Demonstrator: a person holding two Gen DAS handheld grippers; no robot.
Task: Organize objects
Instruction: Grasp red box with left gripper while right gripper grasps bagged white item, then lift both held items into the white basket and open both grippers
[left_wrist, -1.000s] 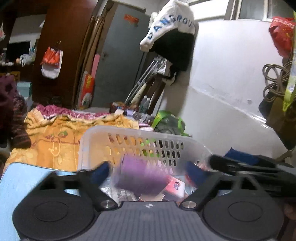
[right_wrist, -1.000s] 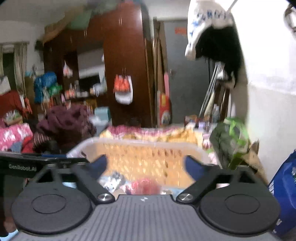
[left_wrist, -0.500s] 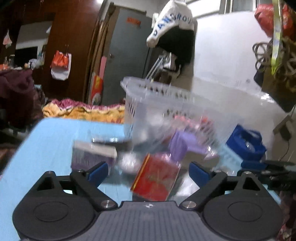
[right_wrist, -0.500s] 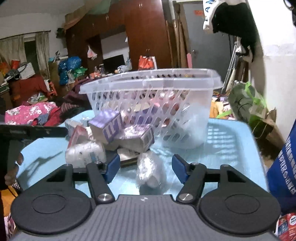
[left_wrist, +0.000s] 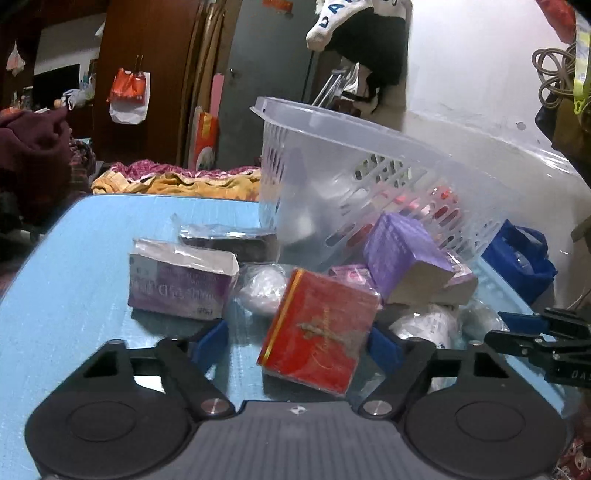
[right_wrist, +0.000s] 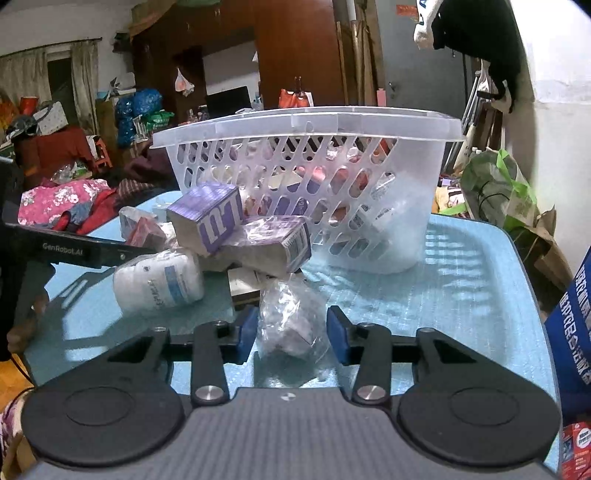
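A clear plastic basket (left_wrist: 388, 177) stands on the blue table (left_wrist: 74, 258) and holds several small packs; it also shows in the right wrist view (right_wrist: 306, 122). In front of it lies a pile of boxes and packets. My left gripper (left_wrist: 297, 343) is open around a red box (left_wrist: 319, 325). A purple box (left_wrist: 177, 282) lies to its left and another purple box (left_wrist: 402, 254) leans on the pile. My right gripper (right_wrist: 291, 332) is open, its pads on either side of a clear plastic bag (right_wrist: 290, 317). A white bottle (right_wrist: 159, 282) lies to its left.
A blue bag (left_wrist: 521, 258) stands off the table's right edge. A green bag (right_wrist: 495, 188) sits behind the table. Clothes and bedding (left_wrist: 177, 181) fill the room beyond. The left gripper's arm (right_wrist: 70, 251) crosses the left of the right wrist view.
Both grippers dropped from above the basket to table level beside the pile. The left now brackets the red box; the right has narrowed around the plastic bag.
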